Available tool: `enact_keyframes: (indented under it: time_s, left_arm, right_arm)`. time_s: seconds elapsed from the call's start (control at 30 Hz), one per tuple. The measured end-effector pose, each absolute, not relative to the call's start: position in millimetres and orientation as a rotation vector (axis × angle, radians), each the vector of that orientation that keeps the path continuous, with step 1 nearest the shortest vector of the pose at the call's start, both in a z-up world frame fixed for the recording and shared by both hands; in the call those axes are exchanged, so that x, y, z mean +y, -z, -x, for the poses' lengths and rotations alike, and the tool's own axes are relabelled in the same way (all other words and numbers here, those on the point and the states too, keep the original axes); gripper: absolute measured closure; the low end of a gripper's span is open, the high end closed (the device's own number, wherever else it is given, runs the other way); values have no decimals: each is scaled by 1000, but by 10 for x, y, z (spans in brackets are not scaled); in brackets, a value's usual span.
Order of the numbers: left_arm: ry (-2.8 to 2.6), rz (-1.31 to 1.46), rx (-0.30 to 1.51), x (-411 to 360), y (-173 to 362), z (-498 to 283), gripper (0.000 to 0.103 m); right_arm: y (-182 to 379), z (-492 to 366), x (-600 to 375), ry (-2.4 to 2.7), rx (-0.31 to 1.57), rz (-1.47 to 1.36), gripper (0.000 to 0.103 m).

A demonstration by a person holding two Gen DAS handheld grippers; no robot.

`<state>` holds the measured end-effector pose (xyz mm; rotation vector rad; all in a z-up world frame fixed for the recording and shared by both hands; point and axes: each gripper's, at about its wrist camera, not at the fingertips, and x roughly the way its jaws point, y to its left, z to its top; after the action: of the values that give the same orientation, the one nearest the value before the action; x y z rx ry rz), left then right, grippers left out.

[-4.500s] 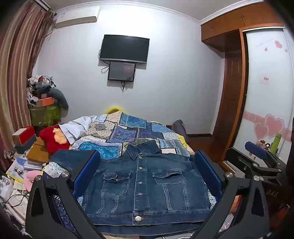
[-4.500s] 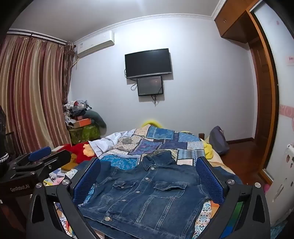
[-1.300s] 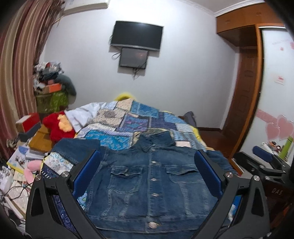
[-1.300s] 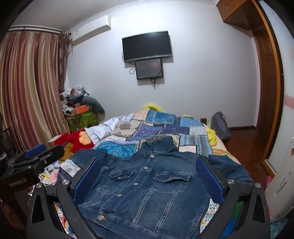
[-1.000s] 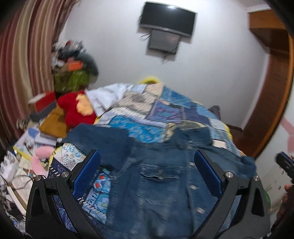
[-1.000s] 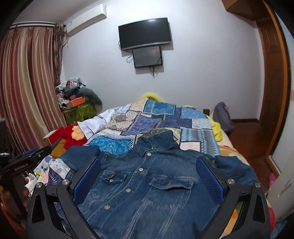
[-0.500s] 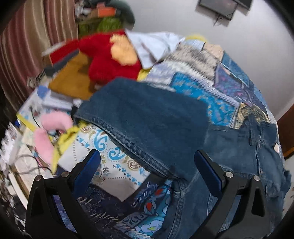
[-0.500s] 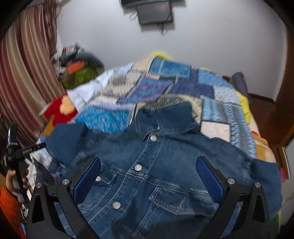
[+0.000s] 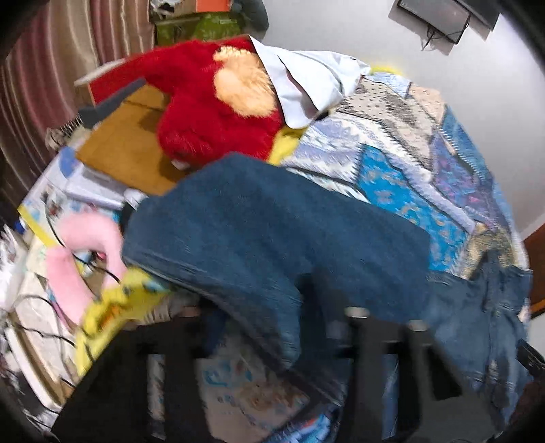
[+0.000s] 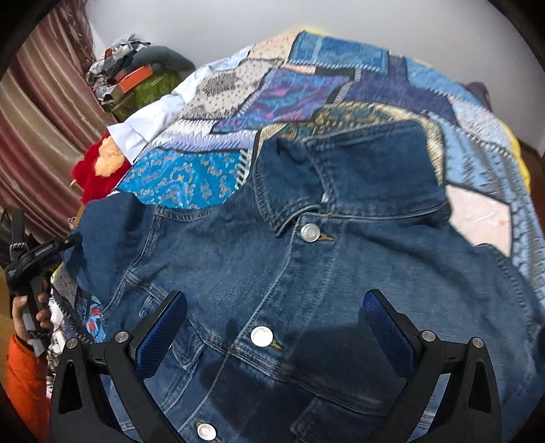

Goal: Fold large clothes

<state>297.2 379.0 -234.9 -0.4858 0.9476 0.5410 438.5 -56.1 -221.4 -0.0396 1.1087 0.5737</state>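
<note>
Dark blue denim jacket (image 10: 306, 272) lies front-up, buttoned, spread flat on the blue patchwork quilt (image 10: 299, 92) covering the bed, collar toward the far side, hem nearest the right wrist camera. Right gripper (image 10: 274, 325) hovers low over the jacket's chest, blue-padded fingers (image 10: 160, 327) spread wide, nothing between them; silver snap button (image 10: 261, 336) sits on the placket between the fingers. Left gripper (image 9: 272, 327) is at the near left edge of the bed, right at the jacket's left-side sleeve (image 9: 259, 238), which drapes off the bed edge. Left wrist view is heavily motion-blurred; its black fingers look close to the sleeve's lower fold, but cannot tell how far apart they are or whether they have hold of the cloth. In the right wrist view the left gripper appears far left, tip touching or just beside the sleeve end, held by a hand (image 10: 32, 313) with an orange cuff. Left of the bed: red plush toy with pale orange face (image 9: 218, 105), white shirt (image 9: 306, 85) partly over it, pink plush piece (image 9: 81, 259), brown cardboard box (image 9: 126, 146), striped reddish curtain (image 10: 44, 112). Black wall screen (image 9: 439, 15) far on the white wall.
</note>
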Motion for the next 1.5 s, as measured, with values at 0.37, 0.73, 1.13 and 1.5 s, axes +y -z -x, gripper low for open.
enact_keyframes:
  time_s: [0.37, 0.73, 1.13, 1.5]
  left_arm:
    - [-443, 208, 790, 2933, 1582, -3384, 93]
    - [-150, 203, 947, 1701, 2187, -3621, 92]
    - [-145, 297, 1015, 1987, 2133, -3220, 19]
    - [-376, 679, 984, 3428, 2371, -3179, 4]
  right_arm:
    - [1968, -4216, -780, -576, 1053, 76, 0]
    - [1504, -3810, -1382, -545, 966, 97, 0]
    - [1440, -3568, -1624, -535, 958, 54, 0]
    - [1649, -3742, -1423, -547, 991, 18, 0]
